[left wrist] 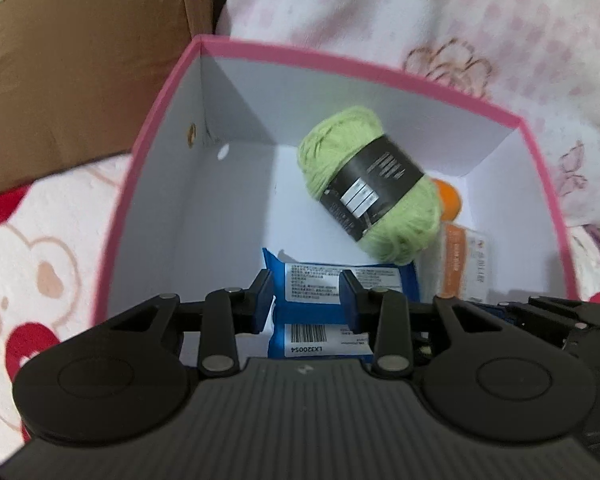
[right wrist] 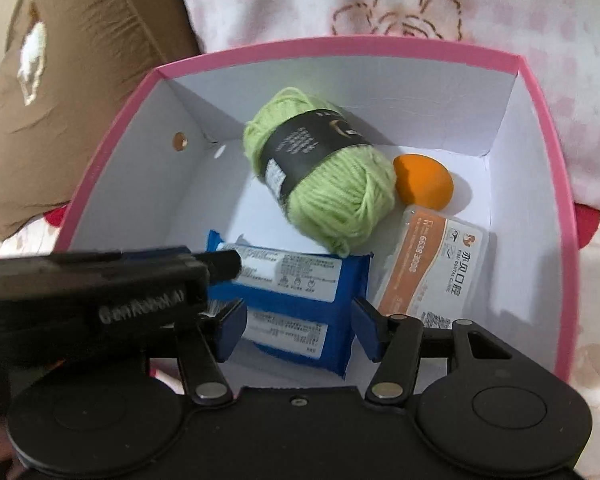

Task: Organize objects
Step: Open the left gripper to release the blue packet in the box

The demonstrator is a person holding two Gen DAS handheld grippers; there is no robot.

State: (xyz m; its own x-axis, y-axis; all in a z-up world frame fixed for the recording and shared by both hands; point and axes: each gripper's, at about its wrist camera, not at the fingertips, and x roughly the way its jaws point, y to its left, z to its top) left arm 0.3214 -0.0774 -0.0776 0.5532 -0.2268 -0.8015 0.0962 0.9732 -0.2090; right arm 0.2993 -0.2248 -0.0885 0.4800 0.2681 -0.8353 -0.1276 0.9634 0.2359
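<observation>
Left-wrist view: my left gripper [left wrist: 306,300] sits clamped on blue plastic wipes packet [left wrist: 332,280] w/ right gripper [right wrist: 298,328] part-open straddling it, prob steadying inside pink-rimmed cardboard box [left wrist: 380,66].

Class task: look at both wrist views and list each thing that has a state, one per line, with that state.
Pink box: open, no lid on it, things inside.
Green yarn ball: wound, label band on, lying on its side.
Blue packets: sealed, lying flat on the box floor.
Orange card case: lying flat beside the packets.
Left gripper: straddling a blue packet; grip unclear.
Right gripper: open over the packets.
</observation>
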